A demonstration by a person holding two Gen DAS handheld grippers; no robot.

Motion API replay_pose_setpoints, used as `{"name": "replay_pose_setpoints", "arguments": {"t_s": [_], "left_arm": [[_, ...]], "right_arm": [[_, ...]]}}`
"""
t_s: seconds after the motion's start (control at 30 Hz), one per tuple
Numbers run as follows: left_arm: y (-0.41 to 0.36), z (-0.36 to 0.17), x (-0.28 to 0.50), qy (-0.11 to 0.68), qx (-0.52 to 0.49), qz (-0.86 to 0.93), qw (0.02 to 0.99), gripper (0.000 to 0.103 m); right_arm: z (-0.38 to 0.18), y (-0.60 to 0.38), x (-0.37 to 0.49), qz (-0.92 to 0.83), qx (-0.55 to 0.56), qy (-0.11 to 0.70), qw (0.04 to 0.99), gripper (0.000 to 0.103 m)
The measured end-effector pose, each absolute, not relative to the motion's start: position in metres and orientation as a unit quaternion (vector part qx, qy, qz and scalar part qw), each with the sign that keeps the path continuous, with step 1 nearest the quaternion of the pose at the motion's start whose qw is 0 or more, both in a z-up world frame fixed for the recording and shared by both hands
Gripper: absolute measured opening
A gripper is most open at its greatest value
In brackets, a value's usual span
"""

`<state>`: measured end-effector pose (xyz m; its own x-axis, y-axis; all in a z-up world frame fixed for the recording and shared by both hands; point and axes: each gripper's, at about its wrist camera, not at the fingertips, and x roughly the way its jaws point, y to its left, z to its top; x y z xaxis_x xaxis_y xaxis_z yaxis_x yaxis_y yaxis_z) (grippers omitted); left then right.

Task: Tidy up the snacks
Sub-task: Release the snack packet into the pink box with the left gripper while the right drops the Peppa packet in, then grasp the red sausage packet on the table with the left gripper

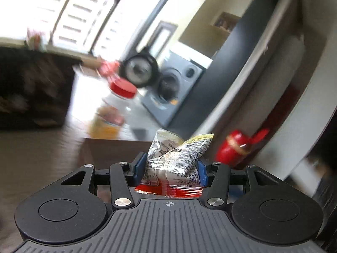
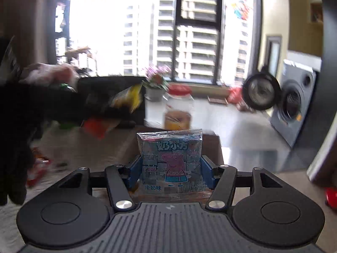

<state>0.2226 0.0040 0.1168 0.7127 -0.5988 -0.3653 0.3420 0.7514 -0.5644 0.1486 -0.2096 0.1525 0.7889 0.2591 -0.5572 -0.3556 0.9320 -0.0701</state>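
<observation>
My left gripper [image 1: 171, 166] is shut on a crinkled clear snack packet [image 1: 174, 158] with black print, a yellow top and a red bottom edge, held in the air. My right gripper [image 2: 171, 168] is shut on a blue snack packet [image 2: 171, 162] with a pink cartoon pig on it, held upright above the brown table [image 2: 88, 149]. A clear jar with a red lid [image 2: 179, 109] stands beyond the table's far edge; it also shows in the left wrist view [image 1: 118, 103], blurred. Loose red and yellow snack packets [image 2: 99, 126] lie on the table at left.
A black-sleeved arm and gloved hand [image 2: 48, 78] reach in from the left. A dark sofa [image 2: 109, 99], a potted plant [image 2: 155, 84], a washing machine [image 2: 294, 105] and a round black fan [image 2: 261, 93] stand behind. A red toy [image 1: 236, 147] sits at right.
</observation>
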Motion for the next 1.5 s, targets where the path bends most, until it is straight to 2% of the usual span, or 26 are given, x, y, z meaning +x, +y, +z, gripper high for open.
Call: {"name": "replay_pose_setpoints", "arguments": {"t_s": [0.07, 0.17, 0.27, 0.37, 0.47, 0.57, 0.63, 0.73, 0.9, 1.07, 1.17, 1.37, 1.5], "left_arm": [[-0.005, 0.099, 0.265, 0.335, -0.258, -0.251, 0.871, 0.055], [-0.023, 0.083, 0.289, 0.376, -0.18, -0.203, 0.886, 0.054], [-0.016, 0.078, 0.287, 0.355, -0.198, -0.236, 0.882, 0.057], [0.0, 0.085, 0.28, 0.31, -0.229, -0.25, 0.888, 0.056], [0.006, 0.099, 0.275, 0.292, -0.222, -0.25, 0.896, 0.056], [-0.019, 0.101, 0.276, 0.323, -0.145, -0.232, 0.906, 0.056], [-0.011, 0.102, 0.268, 0.297, -0.169, -0.224, 0.913, 0.056], [0.02, 0.112, 0.252, 0.27, -0.194, -0.243, 0.911, 0.056], [0.1, 0.109, 0.206, 0.284, -0.111, -0.185, 0.934, 0.056], [0.214, 0.072, 0.155, 0.306, -0.166, -0.046, 0.936, 0.056], [0.258, 0.045, 0.126, 0.317, -0.206, -0.009, 0.926, 0.056], [0.276, 0.015, 0.088, 0.326, -0.232, -0.053, 0.915, 0.053], [0.263, 0.015, 0.069, 0.342, -0.228, -0.091, 0.907, 0.052]], "right_arm": [[0.135, -0.207, 0.17, 0.151, -0.099, 0.295, 0.938, 0.059], [0.114, -0.203, 0.193, 0.133, -0.108, 0.341, 0.924, 0.06], [0.118, -0.206, 0.188, 0.172, -0.076, 0.337, 0.923, 0.06], [0.131, -0.209, 0.176, 0.185, -0.06, 0.325, 0.925, 0.066], [0.14, -0.204, 0.169, 0.159, -0.09, 0.302, 0.936, 0.067], [0.148, -0.191, 0.165, 0.091, -0.151, 0.282, 0.943, 0.067], [0.15, -0.191, 0.158, 0.085, -0.157, 0.28, 0.943, 0.067], [0.151, -0.194, 0.145, 0.11, -0.138, 0.291, 0.94, 0.067], [0.145, -0.167, 0.144, 0.166, -0.105, 0.309, 0.931, 0.067], [0.126, -0.09, 0.141, 0.276, -0.084, 0.342, 0.894, 0.067], [0.108, -0.035, 0.138, 0.334, -0.092, 0.36, 0.866, 0.067], [0.07, 0.06, 0.16, 0.348, -0.105, 0.376, 0.852, 0.067], [0.043, 0.089, 0.182, 0.322, -0.132, 0.411, 0.843, 0.057]]}}
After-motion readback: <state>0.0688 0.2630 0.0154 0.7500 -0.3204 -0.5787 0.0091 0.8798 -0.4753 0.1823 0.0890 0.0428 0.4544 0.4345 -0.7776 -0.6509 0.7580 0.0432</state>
